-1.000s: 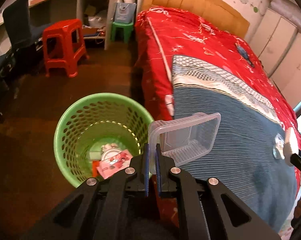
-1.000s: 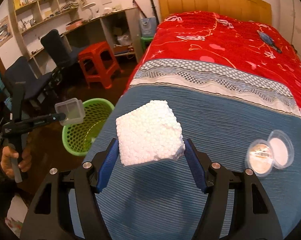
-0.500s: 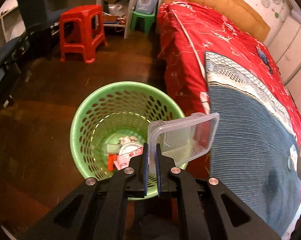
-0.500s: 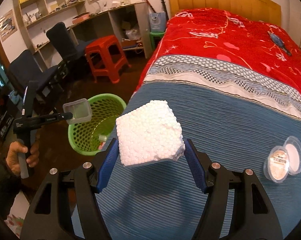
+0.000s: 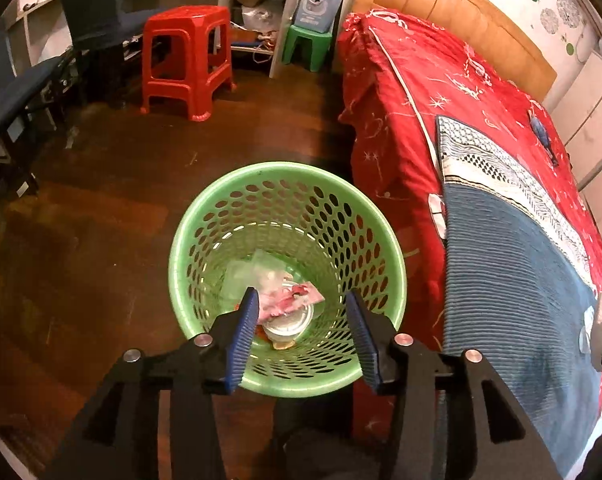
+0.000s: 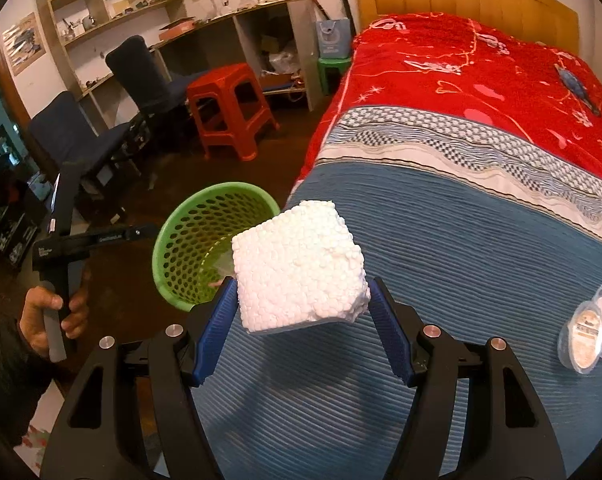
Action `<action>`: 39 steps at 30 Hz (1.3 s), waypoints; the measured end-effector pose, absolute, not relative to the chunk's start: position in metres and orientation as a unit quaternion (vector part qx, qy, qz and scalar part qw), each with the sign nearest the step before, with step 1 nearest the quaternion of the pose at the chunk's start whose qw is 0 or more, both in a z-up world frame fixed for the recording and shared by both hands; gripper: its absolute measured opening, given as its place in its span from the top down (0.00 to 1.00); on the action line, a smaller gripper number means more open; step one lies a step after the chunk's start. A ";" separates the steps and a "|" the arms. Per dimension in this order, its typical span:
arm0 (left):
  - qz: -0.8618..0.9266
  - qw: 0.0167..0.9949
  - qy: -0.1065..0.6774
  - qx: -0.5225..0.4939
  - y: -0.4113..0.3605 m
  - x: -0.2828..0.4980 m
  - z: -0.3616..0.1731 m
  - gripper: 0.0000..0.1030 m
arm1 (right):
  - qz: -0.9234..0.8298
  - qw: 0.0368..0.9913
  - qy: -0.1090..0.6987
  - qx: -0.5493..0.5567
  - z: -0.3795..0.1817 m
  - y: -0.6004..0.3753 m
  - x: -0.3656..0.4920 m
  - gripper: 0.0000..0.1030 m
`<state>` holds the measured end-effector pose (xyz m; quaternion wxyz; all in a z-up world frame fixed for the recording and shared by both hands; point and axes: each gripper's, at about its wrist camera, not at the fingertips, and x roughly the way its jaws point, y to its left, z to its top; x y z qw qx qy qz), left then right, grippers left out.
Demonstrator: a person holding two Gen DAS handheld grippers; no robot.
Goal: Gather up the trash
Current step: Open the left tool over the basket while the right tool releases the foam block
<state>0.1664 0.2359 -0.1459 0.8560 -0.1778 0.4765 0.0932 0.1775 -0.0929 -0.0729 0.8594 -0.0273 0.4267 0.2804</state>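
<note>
Left tongs [image 5: 301, 316]: opening over the green basket [image 5: 397, 280], nothing between them; the clear tray they gripped a moment earlier was gone.
Right tongs [image 6: 301, 304]: pinching the foam block [image 6: 301, 268], likely next.

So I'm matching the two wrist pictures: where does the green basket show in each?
Left wrist: green basket at centre, right under the opening, empty left gripper.
Right wrist: basket left of centre, beside the foam block.
Shared landmark: red stool, behind it in both.
</note>
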 end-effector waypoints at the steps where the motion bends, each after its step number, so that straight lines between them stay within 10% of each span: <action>1: 0.096 0.857 0.475 -0.178 0.237 0.163 -0.144 0.51 | 0.283 0.858 0.427 -0.027 -0.074 -0.089 0.179 0.36; 39: 0.134 0.846 0.461 -0.233 0.284 0.112 -0.147 0.41 | 0.355 0.794 0.493 0.019 -0.116 0.062 0.214 0.29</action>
